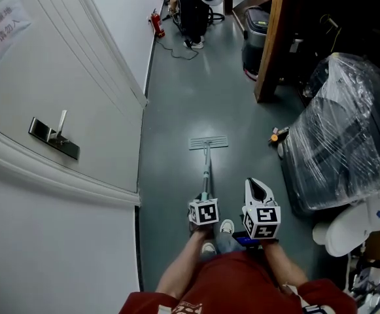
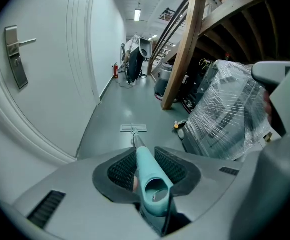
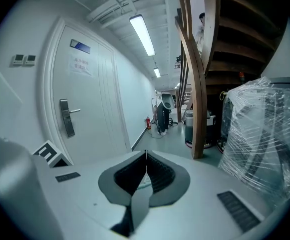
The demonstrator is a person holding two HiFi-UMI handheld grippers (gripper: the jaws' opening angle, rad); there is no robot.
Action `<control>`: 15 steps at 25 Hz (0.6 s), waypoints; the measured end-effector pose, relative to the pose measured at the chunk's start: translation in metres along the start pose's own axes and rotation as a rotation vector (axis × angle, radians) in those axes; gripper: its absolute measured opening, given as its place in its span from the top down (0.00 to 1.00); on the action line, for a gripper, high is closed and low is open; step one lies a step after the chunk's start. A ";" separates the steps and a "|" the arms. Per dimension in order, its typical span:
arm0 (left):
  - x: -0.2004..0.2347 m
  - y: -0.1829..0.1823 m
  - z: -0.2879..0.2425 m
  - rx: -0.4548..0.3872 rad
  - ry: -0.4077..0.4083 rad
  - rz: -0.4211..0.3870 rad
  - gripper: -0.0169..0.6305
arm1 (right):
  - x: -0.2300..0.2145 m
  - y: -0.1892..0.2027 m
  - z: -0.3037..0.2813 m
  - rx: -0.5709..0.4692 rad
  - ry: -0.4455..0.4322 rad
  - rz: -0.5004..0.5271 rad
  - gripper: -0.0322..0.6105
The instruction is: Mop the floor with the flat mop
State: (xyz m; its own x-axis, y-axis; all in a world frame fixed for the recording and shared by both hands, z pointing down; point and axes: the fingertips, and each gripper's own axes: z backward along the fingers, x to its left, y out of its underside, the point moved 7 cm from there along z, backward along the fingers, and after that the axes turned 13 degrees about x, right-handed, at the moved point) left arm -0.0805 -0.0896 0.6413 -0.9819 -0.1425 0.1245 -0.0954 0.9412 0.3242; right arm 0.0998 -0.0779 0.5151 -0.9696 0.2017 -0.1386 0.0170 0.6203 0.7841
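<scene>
The flat mop's grey head (image 1: 208,142) lies flat on the grey-green floor ahead of me, and its thin pole runs back to a teal handle (image 1: 204,195). My left gripper (image 1: 205,199) is shut on that handle. In the left gripper view the teal handle (image 2: 149,176) sits clamped between the ribbed pads, with the mop head (image 2: 133,128) down the pole. My right gripper (image 1: 259,188) hangs free just right of the pole, not touching it. In the right gripper view that gripper (image 3: 145,156) is shut, jaws meeting with nothing between them.
A white door with a lever handle (image 1: 53,136) and white wall line the left side. A plastic-wrapped bulky item (image 1: 343,129) and a wooden post (image 1: 273,44) crowd the right. A small orange object (image 1: 278,136) lies by the wrapped item. A bin (image 1: 255,38) and fire extinguisher (image 1: 155,23) stand farther down.
</scene>
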 end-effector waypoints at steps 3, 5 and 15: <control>0.009 0.019 0.008 -0.005 0.009 0.002 0.78 | 0.020 0.013 0.012 0.003 -0.001 0.000 0.92; 0.014 0.031 0.015 -0.007 0.017 -0.002 0.78 | 0.034 0.022 0.020 0.007 -0.002 0.009 0.92; 0.032 0.087 0.046 -0.021 0.029 -0.018 0.78 | 0.083 0.049 0.067 -0.022 0.006 0.018 0.92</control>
State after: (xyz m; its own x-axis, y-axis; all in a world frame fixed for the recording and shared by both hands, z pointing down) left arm -0.1273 0.0018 0.6308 -0.9749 -0.1682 0.1458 -0.1089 0.9317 0.3464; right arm 0.0369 0.0202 0.5013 -0.9707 0.2076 -0.1208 0.0288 0.5999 0.7995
